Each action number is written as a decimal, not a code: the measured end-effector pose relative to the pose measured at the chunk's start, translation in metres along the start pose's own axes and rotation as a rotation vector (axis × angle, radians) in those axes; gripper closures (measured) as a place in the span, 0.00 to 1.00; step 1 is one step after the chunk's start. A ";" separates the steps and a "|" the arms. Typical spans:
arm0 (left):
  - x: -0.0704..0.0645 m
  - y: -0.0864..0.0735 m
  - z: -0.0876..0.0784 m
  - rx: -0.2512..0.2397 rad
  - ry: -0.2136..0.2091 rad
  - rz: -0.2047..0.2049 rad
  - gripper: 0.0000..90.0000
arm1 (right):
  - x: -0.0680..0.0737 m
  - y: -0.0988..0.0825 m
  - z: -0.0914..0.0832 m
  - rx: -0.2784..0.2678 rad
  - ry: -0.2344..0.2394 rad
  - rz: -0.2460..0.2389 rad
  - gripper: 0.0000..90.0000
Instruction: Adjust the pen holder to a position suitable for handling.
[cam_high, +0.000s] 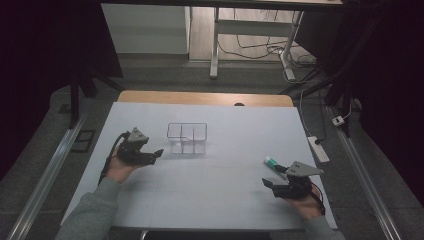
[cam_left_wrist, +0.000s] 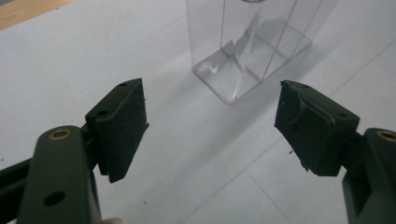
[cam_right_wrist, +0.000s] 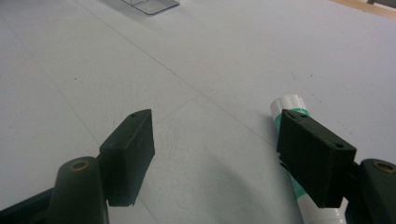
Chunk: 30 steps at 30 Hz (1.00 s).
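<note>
A clear plastic organiser box (cam_high: 187, 137) with several compartments stands on the white table, empty as far as I can see. My left gripper (cam_high: 159, 152) is open just left of it; in the left gripper view its jaws stand wide apart with the box (cam_left_wrist: 252, 51) a little ahead. My right gripper (cam_high: 267, 183) is open near the front right of the table. A white and green tube (cam_high: 272, 163) lies beside it; in the right gripper view the tube (cam_right_wrist: 289, 105) runs under the right jaw, partly hidden.
The white sheet (cam_high: 210, 200) covers most of the wooden table (cam_high: 200, 97). Beyond the far edge stand a desk frame (cam_high: 215, 45) and loose cables on the floor. A power strip (cam_high: 318, 148) lies off the table's right side.
</note>
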<state>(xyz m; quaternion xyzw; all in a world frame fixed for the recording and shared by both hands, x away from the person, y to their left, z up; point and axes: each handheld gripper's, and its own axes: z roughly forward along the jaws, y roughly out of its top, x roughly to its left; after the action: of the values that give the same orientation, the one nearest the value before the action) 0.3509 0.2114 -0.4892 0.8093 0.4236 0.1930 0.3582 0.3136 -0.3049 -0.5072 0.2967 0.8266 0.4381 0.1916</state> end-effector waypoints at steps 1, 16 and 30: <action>0.001 0.001 0.003 0.008 0.005 -0.002 0.28 | 0.000 0.000 0.000 -0.002 -0.003 0.000 0.30; 0.017 0.015 0.032 0.043 0.006 -0.022 0.43 | 0.000 -0.001 0.002 0.007 -0.007 -0.001 0.30; 0.017 0.016 0.049 0.083 -0.060 -0.027 0.99 | 0.000 -0.001 0.001 0.009 -0.011 -0.001 0.30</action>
<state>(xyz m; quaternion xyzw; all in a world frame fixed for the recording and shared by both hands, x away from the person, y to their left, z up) 0.3994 0.1992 -0.5095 0.8231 0.4313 0.1460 0.3393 0.3139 -0.3050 -0.5087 0.2995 0.8277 0.4326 0.1953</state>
